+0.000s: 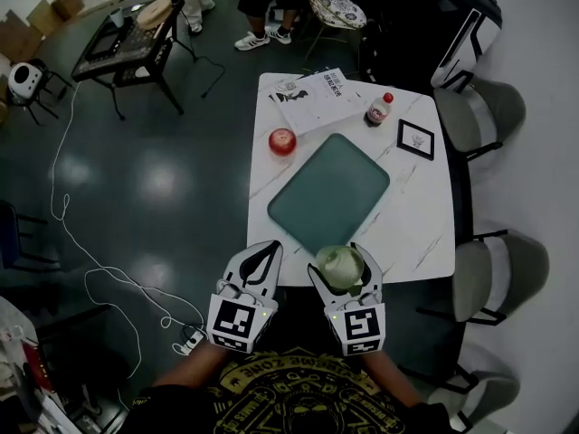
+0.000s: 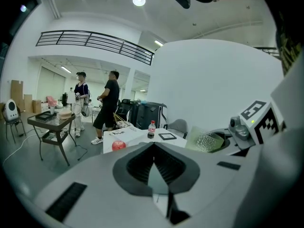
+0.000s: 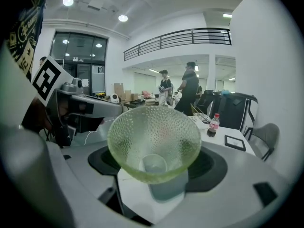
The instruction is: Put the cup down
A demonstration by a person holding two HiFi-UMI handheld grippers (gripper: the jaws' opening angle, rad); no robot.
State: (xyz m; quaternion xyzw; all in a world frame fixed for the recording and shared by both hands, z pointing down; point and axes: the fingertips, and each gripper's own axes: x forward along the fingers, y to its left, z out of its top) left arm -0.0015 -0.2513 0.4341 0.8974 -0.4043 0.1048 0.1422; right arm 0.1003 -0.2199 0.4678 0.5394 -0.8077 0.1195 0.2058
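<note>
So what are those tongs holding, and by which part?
The right tongs grip the green glass cup by its sides, below the rim. The left tongs are shut on nothing.

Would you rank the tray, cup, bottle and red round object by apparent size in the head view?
1. tray
2. cup, helped by nearness to the camera
3. bottle and red round object look about alike

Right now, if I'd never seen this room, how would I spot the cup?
Find the white marble table with the teal tray on it. At its near edge, the right gripper holds the cup between its jaws. It alone is pale green, bumpy glass; the apple beyond is red.
</note>
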